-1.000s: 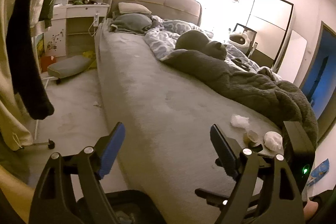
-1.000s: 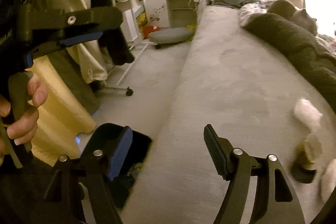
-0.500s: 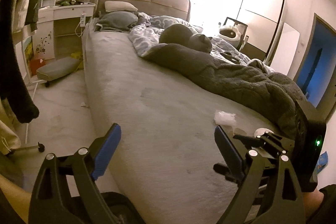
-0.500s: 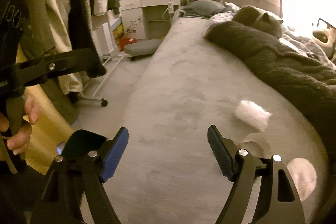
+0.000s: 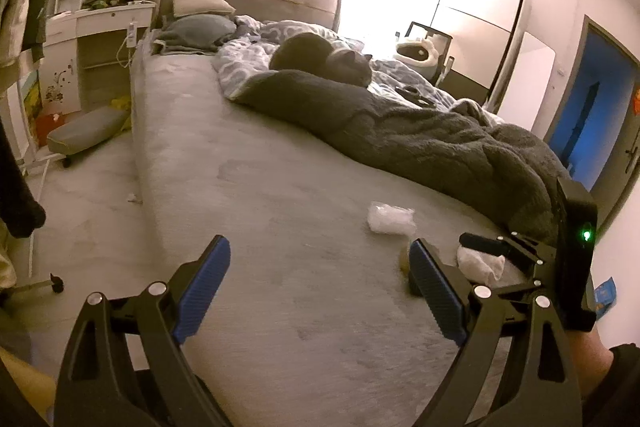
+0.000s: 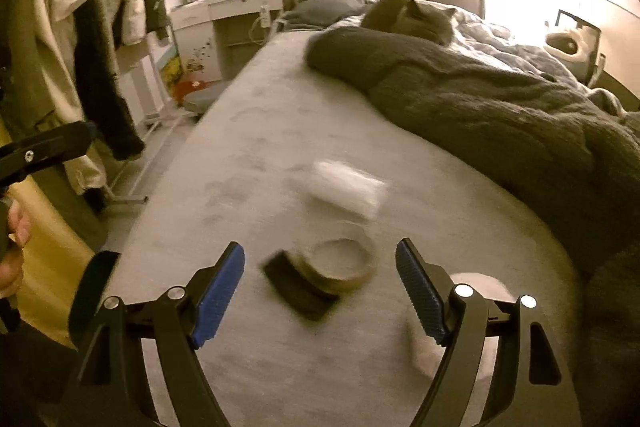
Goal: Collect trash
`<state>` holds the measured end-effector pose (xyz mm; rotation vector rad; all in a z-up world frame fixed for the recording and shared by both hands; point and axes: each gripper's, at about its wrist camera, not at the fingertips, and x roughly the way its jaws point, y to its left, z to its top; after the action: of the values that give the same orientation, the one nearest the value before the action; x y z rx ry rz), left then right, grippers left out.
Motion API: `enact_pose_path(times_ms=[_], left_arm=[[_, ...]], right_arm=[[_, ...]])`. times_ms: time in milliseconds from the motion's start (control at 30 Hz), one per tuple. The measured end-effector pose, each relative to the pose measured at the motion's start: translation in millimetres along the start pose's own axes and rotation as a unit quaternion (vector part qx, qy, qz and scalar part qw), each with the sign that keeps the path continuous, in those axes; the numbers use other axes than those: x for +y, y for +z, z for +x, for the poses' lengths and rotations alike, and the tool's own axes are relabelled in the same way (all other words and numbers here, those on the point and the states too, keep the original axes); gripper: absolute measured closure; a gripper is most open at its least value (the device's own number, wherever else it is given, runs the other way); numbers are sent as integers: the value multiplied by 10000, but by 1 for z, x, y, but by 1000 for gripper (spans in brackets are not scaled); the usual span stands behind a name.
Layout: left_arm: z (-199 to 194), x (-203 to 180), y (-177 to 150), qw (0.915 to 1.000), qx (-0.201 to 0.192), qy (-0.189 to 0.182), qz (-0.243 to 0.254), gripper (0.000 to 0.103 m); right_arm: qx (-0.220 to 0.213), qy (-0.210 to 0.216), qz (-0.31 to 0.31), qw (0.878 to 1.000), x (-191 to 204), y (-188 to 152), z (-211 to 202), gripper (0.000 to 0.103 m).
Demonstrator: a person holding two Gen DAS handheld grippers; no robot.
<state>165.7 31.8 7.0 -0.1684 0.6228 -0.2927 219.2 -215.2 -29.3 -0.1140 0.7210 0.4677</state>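
While a grey cat (image 6: 412, 19) lies curled on a dark blanket (image 6: 500, 115) further up the bed (image 6: 256, 131), the right gripper (image 6: 320, 287) hovers over the grey sheet with its blue-padded jaws spread wide, having just been opening, and holding nothing. Directly ahead, in the gap between the fingers, lies a tape roll (image 6: 344, 265) with a dark flap, touching neither pad. A crumpled white wrapper (image 6: 346, 189) lies just beyond it, and a white tissue wad (image 6: 484, 291) sits behind the right-hand finger. The left gripper (image 5: 320, 267) hangs over bare sheet, jaws also just widened and empty; the wrapper (image 5: 390, 218) lies ahead, towards its right finger.
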Motion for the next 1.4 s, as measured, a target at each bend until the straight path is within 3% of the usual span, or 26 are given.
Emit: enact_pose_path(times_ms=[367,1067,1233,1400], left_arm=[[28,-27,-7,9995,221,-199,48,10],[75,-80,-23,9966,589,-489,288,10],[87,-89,-26,9962,659,-490,298,10],[97,-99,-31,9953,746,-501,356,10]], right_arm=[[308,-203,263,9990,-38,-16,8,24],[399,-628,496,9960,-92,-39,-4,24],[357,-767,687,9940,-111,-43,-10,66],[278,-725,719,9944,-117,-47,-19,74]])
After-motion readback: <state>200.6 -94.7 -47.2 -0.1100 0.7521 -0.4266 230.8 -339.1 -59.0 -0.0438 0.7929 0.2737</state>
